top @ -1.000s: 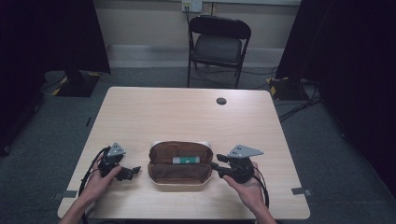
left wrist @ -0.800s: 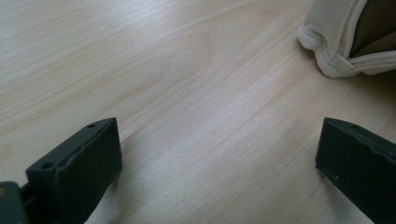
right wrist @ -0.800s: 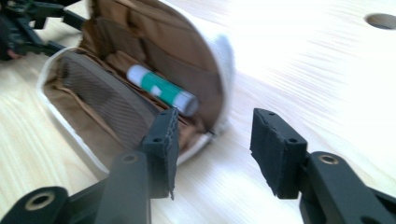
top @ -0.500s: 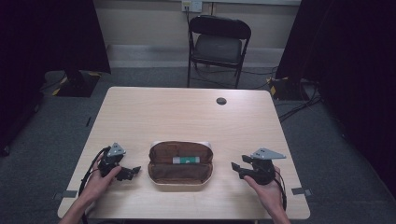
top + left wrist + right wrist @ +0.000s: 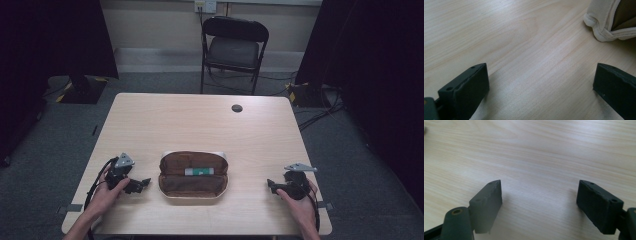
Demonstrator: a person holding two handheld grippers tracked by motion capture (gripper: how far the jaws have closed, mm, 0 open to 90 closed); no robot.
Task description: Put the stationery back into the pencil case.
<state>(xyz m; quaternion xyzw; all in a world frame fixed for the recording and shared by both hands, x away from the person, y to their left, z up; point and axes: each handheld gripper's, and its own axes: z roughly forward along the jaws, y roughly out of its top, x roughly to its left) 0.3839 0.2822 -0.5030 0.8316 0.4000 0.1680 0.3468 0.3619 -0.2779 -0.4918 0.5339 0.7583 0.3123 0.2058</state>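
Note:
An open pouch (image 5: 193, 175) with a brown lining and a cream outside lies near the table's front edge, and a green-and-white item (image 5: 199, 171) rests inside it. My left gripper (image 5: 142, 183) rests on the table just left of the pouch, open, pointing at it. The pouch's cream corner (image 5: 602, 27) shows at the top right of the left gripper view, beyond the empty gap (image 5: 541, 82) between the jaws. My right gripper (image 5: 270, 184) sits on the table well to the right of the pouch, open, with bare wood between its jaws (image 5: 539, 202).
The light wood table (image 5: 200, 125) has a small dark round cap (image 5: 237, 108) near its far edge. A black folding chair (image 5: 234, 47) stands behind the table. Cables trail from both grippers over the front edge.
My right gripper has drawn away from the pouch's right end, moving right and toward the front edge. The left gripper and the pouch have stayed put.

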